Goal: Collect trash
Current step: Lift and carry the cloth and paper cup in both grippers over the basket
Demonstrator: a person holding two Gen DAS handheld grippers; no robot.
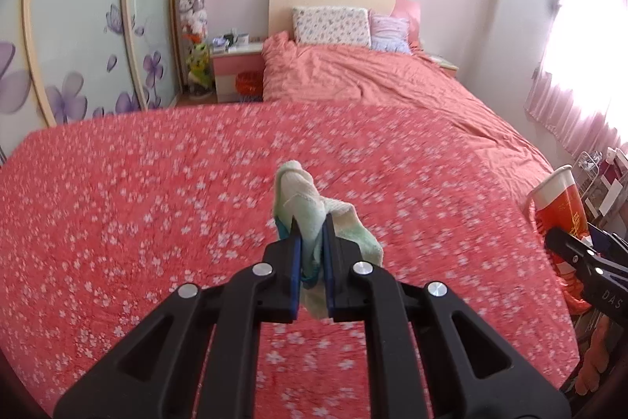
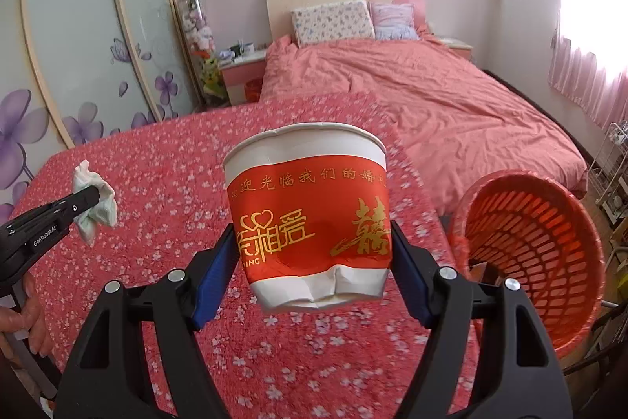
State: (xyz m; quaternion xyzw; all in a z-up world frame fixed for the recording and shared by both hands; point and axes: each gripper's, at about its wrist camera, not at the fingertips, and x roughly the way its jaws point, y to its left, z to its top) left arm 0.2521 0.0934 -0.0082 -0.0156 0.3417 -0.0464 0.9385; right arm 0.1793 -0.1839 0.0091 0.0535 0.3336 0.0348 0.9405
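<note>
- The paper cup (image 2: 310, 218), red band with gold lettering and a crumpled base, sits clamped between my right gripper (image 2: 314, 262) pads, rim tipped up and away from the camera. Its long axis runs roughly along the fingers. It is held clear above the floral cloth (image 2: 157, 183).
- The crumpled tissue (image 1: 310, 214), white and pale green, is pinched in my left gripper (image 1: 312, 250), whose jaws are drawn fully together on it. It too hangs above the cloth, not resting on it.
- The orange basket (image 2: 530, 254) stands off the cloth's right edge, just beside and lower than the cup in the right wrist view. Its mouth is tilted toward me, and some scraps appear to lie at the bottom.
- Deciding relation: the basket lies to the right of both loads. My right gripper is much the nearer; the left is well apart from it, on the far side of the right one.
- Judgement: the cup should go first, swung right and lowered over the mouth. The tissue then has to cross the same path.
- Risk noted: the dented cup may slip in the grip.
</note>
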